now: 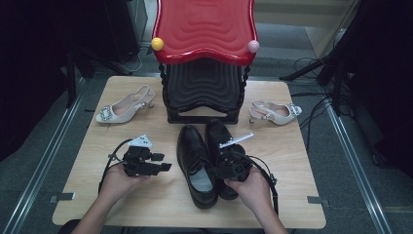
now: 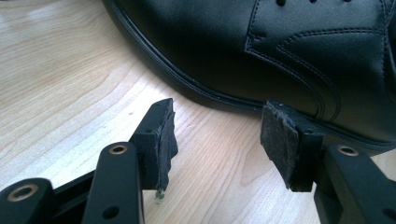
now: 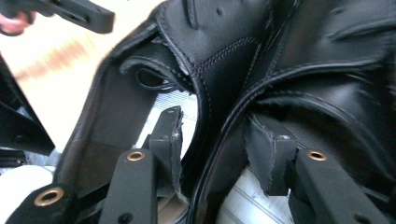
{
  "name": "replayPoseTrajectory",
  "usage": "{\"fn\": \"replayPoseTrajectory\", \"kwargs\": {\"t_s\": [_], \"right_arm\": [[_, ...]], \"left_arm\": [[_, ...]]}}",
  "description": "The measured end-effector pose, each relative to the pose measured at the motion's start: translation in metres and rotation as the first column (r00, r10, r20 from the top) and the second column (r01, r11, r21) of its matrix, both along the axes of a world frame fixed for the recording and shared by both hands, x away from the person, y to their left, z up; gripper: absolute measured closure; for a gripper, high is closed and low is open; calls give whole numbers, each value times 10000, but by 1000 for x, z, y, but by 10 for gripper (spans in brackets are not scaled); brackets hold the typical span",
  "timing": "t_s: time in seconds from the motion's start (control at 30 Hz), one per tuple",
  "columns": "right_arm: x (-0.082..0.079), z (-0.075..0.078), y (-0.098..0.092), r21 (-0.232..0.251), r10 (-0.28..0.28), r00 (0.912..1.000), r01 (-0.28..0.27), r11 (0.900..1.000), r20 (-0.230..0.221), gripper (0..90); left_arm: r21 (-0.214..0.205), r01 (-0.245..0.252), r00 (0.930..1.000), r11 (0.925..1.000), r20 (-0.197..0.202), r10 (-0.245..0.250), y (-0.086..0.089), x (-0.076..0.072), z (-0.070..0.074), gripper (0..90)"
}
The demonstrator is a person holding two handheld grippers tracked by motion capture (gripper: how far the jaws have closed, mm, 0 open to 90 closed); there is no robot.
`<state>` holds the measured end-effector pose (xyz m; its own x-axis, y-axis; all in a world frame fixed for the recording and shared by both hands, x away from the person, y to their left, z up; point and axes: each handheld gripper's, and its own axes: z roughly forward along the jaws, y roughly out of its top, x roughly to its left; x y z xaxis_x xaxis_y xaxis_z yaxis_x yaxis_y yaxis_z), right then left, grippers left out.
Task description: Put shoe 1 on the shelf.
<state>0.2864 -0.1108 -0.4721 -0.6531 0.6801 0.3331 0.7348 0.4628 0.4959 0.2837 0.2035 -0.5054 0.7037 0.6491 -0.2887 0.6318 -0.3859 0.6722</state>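
Two black leather lace-up shoes stand side by side mid-table, the left shoe (image 1: 195,163) (image 2: 233,46) (image 3: 116,107) and the right shoe (image 1: 217,134) (image 3: 336,93). My right gripper (image 1: 225,163) (image 3: 215,126) reaches down over their heel ends. One jaw sits inside each shoe's opening, and the two adjoining inner walls run between the jaws. The pads stand a little off those walls, so the gripper is open. My left gripper (image 1: 163,162) (image 2: 219,106) hovers low over the wooden table (image 2: 70,93), open and empty. It points at the left shoe's outer side near the sole.
A red-topped black shoe stand (image 1: 204,29) rises at the back, with a yellow ball (image 1: 157,44) and a pink ball (image 1: 253,46) on its corners. A beige heeled sandal (image 1: 124,106) lies back left, and another sandal (image 1: 275,112) back right. Cables trail from both grippers.
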Motion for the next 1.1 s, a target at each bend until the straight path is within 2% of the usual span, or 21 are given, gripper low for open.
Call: {"fn": "replayPoseTrajectory", "kwargs": {"t_s": [0.27,0.37,0.4,0.5,0.6,0.87,1.1], "right_arm": [[8,-7,9,-358,-325,9985,309,9989,-449,556],[8,-8,14,-746,-401,9987,377,9965,-307,582],[7,-9,17,-1070,-390,9992,377,9935,-105,611],[7,-9,16,-1075,-360,9993,347,9936,-107,624],[9,-11,10,-711,-407,9988,388,9967,-256,668],[11,-7,6,-1067,-953,9937,887,9903,-588,803],[15,-6,-8,-713,-986,9914,926,9931,-865,825]], "left_arm": [[-188,-136,9999,9997,79,137,1,3,0,451],[-180,-157,9999,9997,-12,157,1,5,1,447],[-160,-162,9999,9997,8,162,1,6,1,435],[-194,-180,9998,9996,-27,180,2,8,1,433],[-166,-211,9998,9996,-27,210,2,9,2,432],[-200,-300,9996,9994,-15,300,6,12,2,432],[-101,-312,9994,9995,140,313,7,12,2,433]]}}
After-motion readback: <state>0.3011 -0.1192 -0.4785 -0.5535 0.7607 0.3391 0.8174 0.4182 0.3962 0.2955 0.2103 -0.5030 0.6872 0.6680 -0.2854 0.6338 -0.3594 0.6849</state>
